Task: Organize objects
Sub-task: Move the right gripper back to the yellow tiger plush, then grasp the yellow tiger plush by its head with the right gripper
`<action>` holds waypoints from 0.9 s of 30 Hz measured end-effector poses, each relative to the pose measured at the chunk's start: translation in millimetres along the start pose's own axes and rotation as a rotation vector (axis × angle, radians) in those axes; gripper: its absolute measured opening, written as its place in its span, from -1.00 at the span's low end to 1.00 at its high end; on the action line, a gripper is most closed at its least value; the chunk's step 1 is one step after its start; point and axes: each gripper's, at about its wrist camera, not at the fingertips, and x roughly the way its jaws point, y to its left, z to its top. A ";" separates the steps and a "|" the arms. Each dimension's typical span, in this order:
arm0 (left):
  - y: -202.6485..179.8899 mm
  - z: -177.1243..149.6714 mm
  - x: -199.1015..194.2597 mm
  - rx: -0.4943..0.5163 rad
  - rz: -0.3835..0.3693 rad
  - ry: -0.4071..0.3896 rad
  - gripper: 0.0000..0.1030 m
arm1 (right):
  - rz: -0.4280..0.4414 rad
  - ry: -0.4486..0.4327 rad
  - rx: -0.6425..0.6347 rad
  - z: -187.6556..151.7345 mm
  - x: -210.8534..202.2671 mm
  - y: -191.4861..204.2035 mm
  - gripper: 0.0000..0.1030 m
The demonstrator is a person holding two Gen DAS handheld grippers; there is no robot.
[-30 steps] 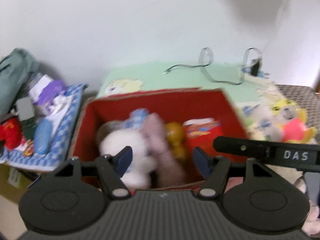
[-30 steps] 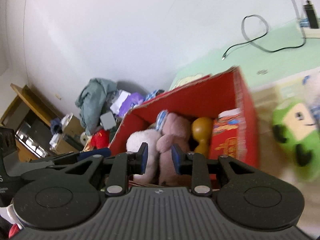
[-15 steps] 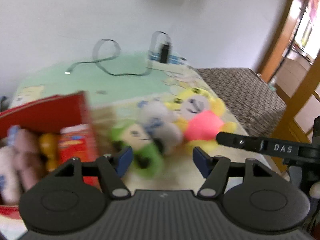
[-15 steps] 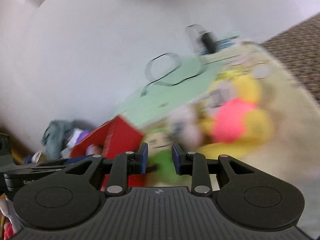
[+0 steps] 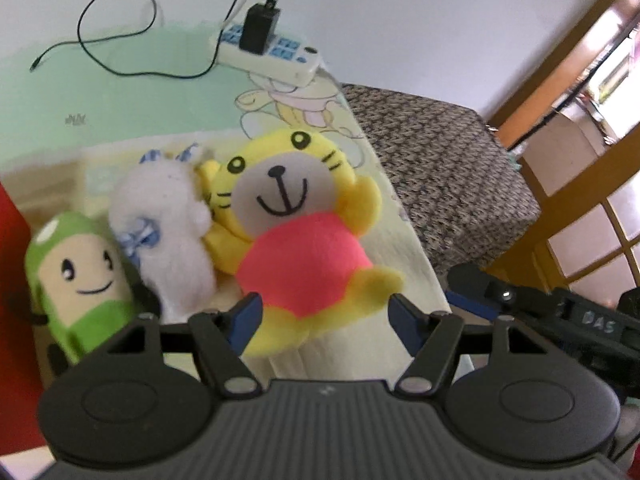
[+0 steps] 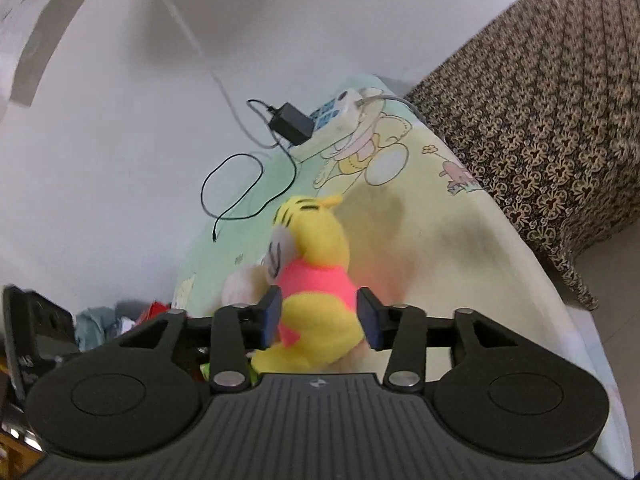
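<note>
A yellow tiger plush (image 5: 300,232) in a pink shirt sits on the cartoon-print sheet (image 5: 120,92). A white fluffy plush (image 5: 168,232) leans on its left, and a green plush (image 5: 84,272) lies further left. My left gripper (image 5: 324,316) is open in front of the tiger's lower body, its fingers to either side. My right gripper (image 6: 320,316) comes at the tiger (image 6: 320,280) from the side. Its jaws are opening, with the tiger's yellow rump between them; I see no pad pressing. A red box edge (image 5: 12,320) shows at the far left.
A white power strip (image 5: 272,56) with a black adapter and a loose cable lies at the back of the sheet. A brown patterned cover (image 5: 432,152) adjoins the sheet on the right. A wooden door frame (image 5: 560,92) stands beyond. Clutter (image 6: 104,320) lies past the sheet's far end.
Both grippers have swung away from the red box full of toys to the plush group on the right. The right gripper's jaws, nearly together before, now stand apart around the tiger.
</note>
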 end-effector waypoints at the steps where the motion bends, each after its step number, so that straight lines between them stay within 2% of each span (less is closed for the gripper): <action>1: 1.2 2.2 5.1 -0.005 0.007 0.005 0.37 | 0.013 0.008 0.018 6.0 4.2 -3.1 0.00; 5: 8.3 7.5 24.8 -0.038 0.016 0.048 0.37 | 0.049 0.057 0.047 22.6 29.6 -9.1 0.10; 7: 7.3 7.8 31.5 -0.035 0.043 0.057 0.37 | 0.054 0.080 0.035 28.2 43.8 -8.6 0.12; 9: 7.1 7.7 38.0 -0.027 0.068 0.069 0.37 | 0.044 0.108 0.019 31.7 60.4 -8.5 0.13; 13: 10.2 8.6 41.9 -0.029 0.061 0.080 0.40 | 0.018 0.161 0.014 33.4 91.1 -18.4 0.13; 19: 10.1 14.0 42.8 0.003 0.084 0.063 0.40 | 0.100 0.218 0.106 29.8 120.9 -27.6 0.16; 21: 8.4 14.3 44.1 0.018 0.085 0.068 0.40 | 0.126 0.231 0.146 26.8 124.5 -29.7 0.15; 23: 5.5 13.5 44.2 0.032 0.080 0.071 0.34 | 0.135 0.230 0.147 23.5 121.8 -29.7 0.03; 27: -4.6 7.1 37.8 0.074 0.055 0.073 0.30 | 0.144 0.222 0.166 20.9 104.4 -33.2 -0.08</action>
